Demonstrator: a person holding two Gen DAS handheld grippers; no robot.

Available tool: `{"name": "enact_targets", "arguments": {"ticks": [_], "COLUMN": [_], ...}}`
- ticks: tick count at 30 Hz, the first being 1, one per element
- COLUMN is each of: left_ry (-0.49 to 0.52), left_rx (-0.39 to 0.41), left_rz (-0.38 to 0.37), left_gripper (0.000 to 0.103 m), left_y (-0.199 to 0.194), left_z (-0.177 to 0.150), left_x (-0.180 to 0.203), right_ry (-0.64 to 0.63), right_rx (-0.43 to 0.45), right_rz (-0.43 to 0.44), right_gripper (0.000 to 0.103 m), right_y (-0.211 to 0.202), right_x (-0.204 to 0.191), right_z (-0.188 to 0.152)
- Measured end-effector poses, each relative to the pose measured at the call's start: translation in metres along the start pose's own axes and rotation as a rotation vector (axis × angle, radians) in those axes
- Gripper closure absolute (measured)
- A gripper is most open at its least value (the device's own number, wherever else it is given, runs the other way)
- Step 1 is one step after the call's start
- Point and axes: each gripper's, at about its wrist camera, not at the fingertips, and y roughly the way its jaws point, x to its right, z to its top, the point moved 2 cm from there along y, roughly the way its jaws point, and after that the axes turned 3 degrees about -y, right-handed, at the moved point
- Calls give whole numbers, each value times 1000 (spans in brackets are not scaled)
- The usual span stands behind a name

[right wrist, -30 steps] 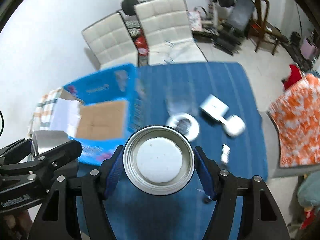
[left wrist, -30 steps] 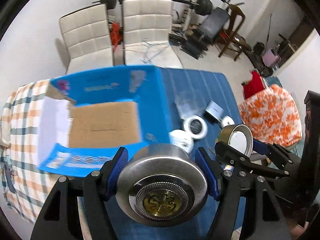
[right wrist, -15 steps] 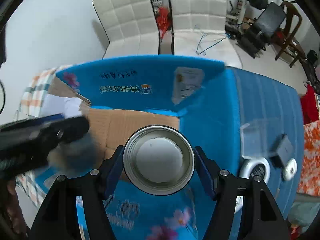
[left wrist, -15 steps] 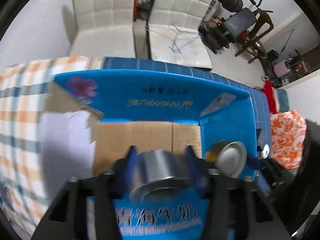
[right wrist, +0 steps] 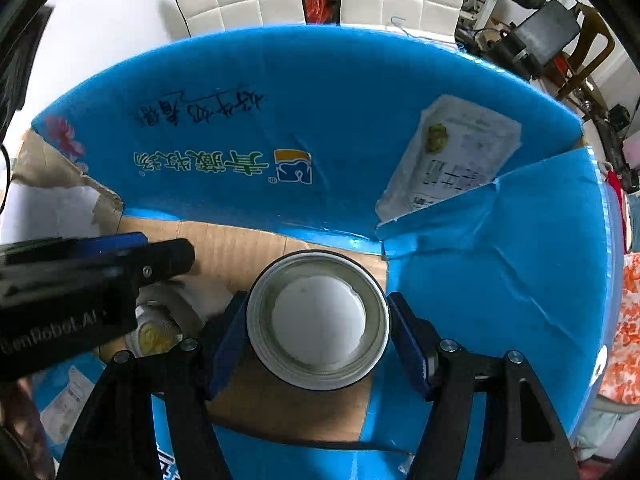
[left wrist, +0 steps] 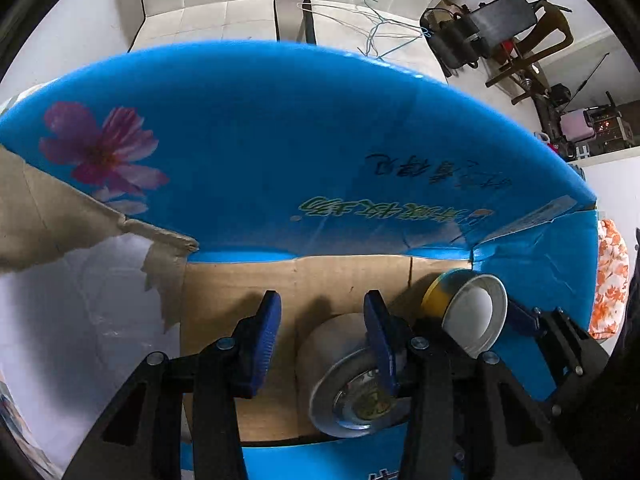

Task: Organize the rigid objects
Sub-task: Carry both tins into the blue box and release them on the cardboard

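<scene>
Both grippers are working inside the blue cardboard box: the left gripper is standing spread wide and empty, its steel canister lying on the box floor beside one finger, while the right gripper is clamping the open tin low over the floor; the next move is probably parting those fingers and lifting clear

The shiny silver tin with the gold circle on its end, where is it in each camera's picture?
Left wrist view: the silver tin lies low and right of centre on the box's cardboard floor, partly behind the left gripper's right finger.
Right wrist view: it is at lower left, half hidden under the black left gripper.
Shared landmark: the green printed writing on the blue box wall.
</scene>
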Motion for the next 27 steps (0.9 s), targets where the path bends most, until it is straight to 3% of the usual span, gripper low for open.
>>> {"name": "enact_targets", "arguments": {"ticks": [7, 10, 16, 18, 23, 27], "left_ry": [6, 24, 54, 52, 70, 80], "left_rx": [11, 33, 74, 86, 122, 179], "left_rz": [22, 67, 136, 154, 222, 235], "left_gripper": [61, 61, 38, 19, 14, 1], "left_y": [-11, -20, -42, -50, -70, -92], "left_z": [-4, -9, -30, -40, -65, -76], "left_x": [-2, -4, -8, -10, -11, 3], "right_ry": [35, 51, 76, 84, 87, 94], "right_rx": [-36, -32, -33, -21, 41, 86], "right_rz": [2, 13, 16, 16, 1, -5], "right_gripper": [31, 22, 11, 10, 10, 10], "right_y": [3, -6, -29, -40, -75, -102], "right_x": [0, 2, -1, 0, -2, -2], "right_z": [5, 2, -24, -35, -61, -77]}}
